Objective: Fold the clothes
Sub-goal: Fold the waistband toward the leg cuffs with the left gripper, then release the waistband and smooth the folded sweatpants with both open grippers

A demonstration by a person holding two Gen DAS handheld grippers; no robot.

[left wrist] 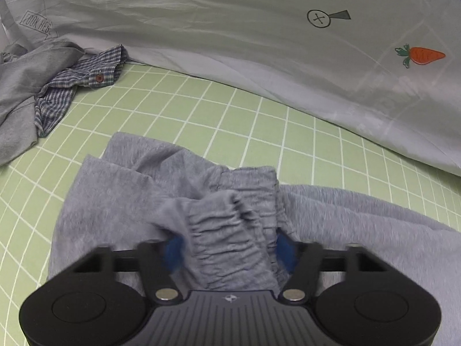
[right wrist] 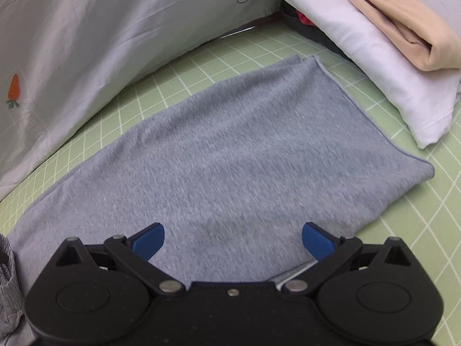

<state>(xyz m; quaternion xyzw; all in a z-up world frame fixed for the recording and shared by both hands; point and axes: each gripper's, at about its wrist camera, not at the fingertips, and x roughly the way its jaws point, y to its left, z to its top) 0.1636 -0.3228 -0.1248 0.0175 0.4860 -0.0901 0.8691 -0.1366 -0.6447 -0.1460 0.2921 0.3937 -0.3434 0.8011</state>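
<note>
Grey sweatpants (left wrist: 115, 201) lie spread on a green grid sheet (left wrist: 201, 109). Their gathered elastic waistband (left wrist: 227, 230) bunches up between the blue pads of my left gripper (left wrist: 229, 249), which press on it from both sides. In the right wrist view a flat grey pant leg (right wrist: 230, 144) stretches away to its hem at the far right. My right gripper (right wrist: 233, 240) hovers over the leg's near end, its blue fingers (right wrist: 149, 242) wide apart with nothing between them. A bit of the waistband (right wrist: 7, 274) shows at the left edge.
A pale grey quilt (left wrist: 259, 43) with a carrot print borders the far side of the sheet. A plaid shirt (left wrist: 72, 86) and a grey garment (left wrist: 17, 109) lie crumpled at the far left. Folded white (right wrist: 374, 66) and beige (right wrist: 403, 28) clothes are stacked at the far right.
</note>
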